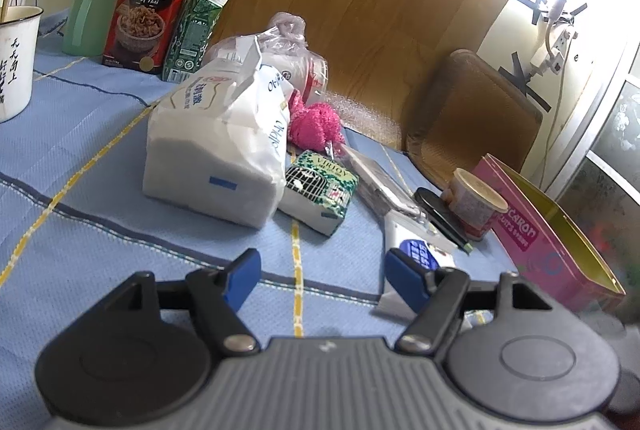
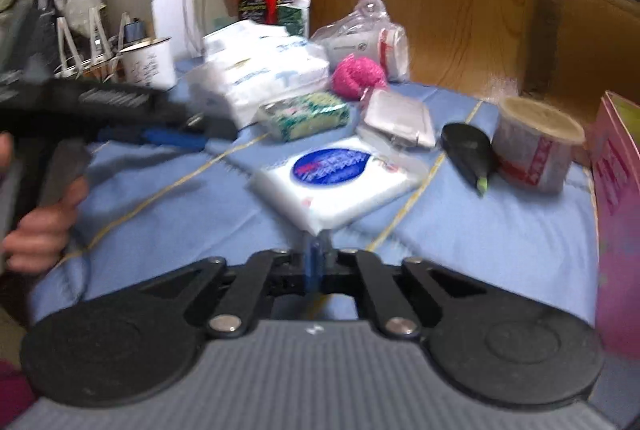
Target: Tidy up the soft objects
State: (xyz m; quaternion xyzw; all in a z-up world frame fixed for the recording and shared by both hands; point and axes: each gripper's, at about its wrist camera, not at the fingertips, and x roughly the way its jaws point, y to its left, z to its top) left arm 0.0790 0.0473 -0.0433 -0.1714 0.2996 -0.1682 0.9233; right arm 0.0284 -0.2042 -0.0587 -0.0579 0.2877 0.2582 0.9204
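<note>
On the blue checked cloth (image 1: pixel 80 230), seen from the left wrist, the left gripper (image 1: pixel 322 280) stands with its blue pads well apart and nothing between them, aimed at the big white tissue pack (image 1: pixel 216 150) and the small green pack (image 1: pixel 320 196) touching it. From the right wrist, the right gripper (image 2: pixel 316 254) has its pads pressed together on the near corner of the flat white wipes packet (image 2: pixel 340 178), which lies on the cloth.

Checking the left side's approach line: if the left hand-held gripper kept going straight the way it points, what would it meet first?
The left hand-held gripper is open and empty. Straight ahead lies bare blue tablecloth, then probably the green-patterned soap packet, beside the big white bag. Depth is uncertain.
</note>
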